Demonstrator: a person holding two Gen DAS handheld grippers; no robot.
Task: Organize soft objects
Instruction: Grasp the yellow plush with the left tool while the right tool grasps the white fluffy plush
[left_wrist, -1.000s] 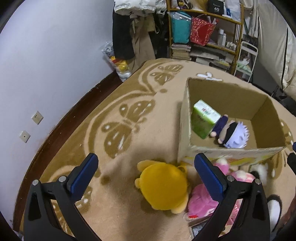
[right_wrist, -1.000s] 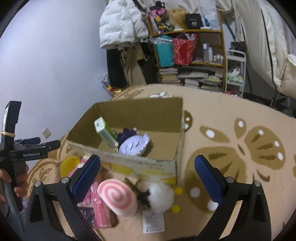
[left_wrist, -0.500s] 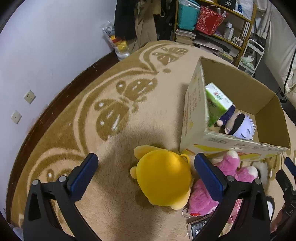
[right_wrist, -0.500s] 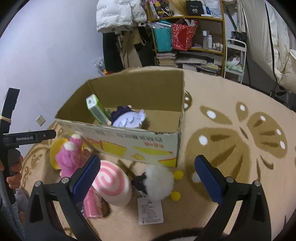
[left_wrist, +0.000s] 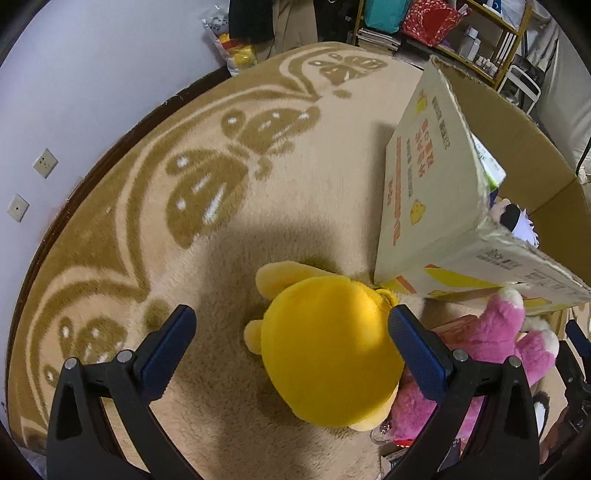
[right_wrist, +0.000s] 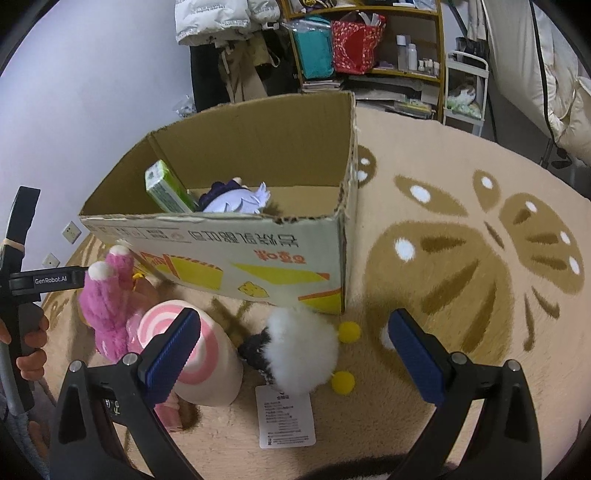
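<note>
A yellow plush toy lies on the carpet in front of the cardboard box. My left gripper is open and low over it, its right pad touching the toy's side. A pink plush lies just right of the yellow one. In the right wrist view my right gripper stands open above a white fluffy toy with yellow pom-poms and a paper tag. A pink-and-white swirl roll plush and the pink plush lie to its left. The cardboard box holds a green pack and a white-haired doll.
The patterned beige carpet runs to a dark skirting and a wall with sockets on the left. A shelf with bags and bottles, hanging clothes and a white trolley stand behind the box. A hand holds the left gripper's handle.
Both grippers have dropped lower and closer to the toys. The left one has come down around the yellow plush; the right one has neared the white fluffy toy. Both stay open.
</note>
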